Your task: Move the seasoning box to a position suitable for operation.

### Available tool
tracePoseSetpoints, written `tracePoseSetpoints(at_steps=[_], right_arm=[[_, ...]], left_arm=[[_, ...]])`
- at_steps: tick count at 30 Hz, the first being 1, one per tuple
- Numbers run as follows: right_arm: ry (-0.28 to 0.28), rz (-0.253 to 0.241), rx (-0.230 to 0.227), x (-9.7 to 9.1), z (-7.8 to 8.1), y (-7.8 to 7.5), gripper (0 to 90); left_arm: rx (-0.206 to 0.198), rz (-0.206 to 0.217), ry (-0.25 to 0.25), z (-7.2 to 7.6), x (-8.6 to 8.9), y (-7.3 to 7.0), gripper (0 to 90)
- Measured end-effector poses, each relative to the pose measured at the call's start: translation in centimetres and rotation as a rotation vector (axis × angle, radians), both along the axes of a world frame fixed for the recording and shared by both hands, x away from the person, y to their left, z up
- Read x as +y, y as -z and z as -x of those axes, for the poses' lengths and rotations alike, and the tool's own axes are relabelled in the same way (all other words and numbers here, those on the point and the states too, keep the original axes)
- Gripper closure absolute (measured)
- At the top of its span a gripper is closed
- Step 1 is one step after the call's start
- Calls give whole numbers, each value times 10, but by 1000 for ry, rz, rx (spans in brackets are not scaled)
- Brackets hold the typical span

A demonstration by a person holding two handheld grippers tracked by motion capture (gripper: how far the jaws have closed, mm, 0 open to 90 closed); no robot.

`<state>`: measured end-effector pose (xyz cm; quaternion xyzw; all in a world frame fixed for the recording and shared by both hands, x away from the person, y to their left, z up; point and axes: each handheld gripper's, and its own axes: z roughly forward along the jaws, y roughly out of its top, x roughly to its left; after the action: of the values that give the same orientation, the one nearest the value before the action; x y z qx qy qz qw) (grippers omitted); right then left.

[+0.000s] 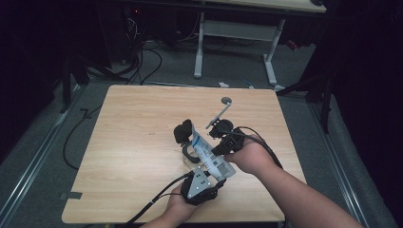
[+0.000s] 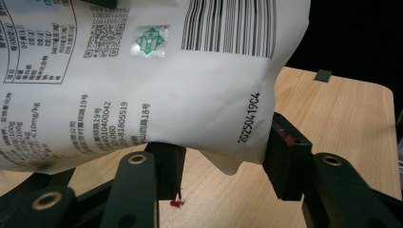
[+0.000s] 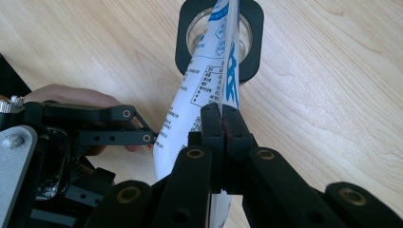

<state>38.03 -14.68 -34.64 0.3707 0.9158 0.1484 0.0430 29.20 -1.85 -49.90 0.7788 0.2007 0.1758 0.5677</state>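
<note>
A white printed pouch (image 1: 209,154) with a barcode hangs tilted over the table. Its upper end points into the mouth of a glass jar (image 3: 216,26) with a black square collar (image 1: 184,133). My right gripper (image 3: 222,123) is shut on the pouch's thin edge, and in the high view it (image 1: 215,148) comes in from the right. My left gripper (image 2: 223,156) is below, with the pouch's bottom corner (image 2: 237,142) between its parted jaws. Its right pad (image 2: 285,161) touches the pouch edge, and the pouch lies over the left pad. In the high view that gripper (image 1: 208,172) sits at the pouch's lower end.
The wooden table (image 1: 133,142) has bare surface to the left and at the back. A strip of grey tape (image 1: 70,195) marks its near left corner. Beyond it on the floor stand a white-legged table (image 1: 199,52) and loose cables (image 1: 142,61).
</note>
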Motion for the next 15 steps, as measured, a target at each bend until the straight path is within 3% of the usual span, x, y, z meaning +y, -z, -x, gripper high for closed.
tracePoseSetpoints(at_steps=[15], right_arm=[[-8, 13, -2, 4, -1, -3, 898]], left_arm=[[7, 16, 1, -1, 2, -3, 541]])
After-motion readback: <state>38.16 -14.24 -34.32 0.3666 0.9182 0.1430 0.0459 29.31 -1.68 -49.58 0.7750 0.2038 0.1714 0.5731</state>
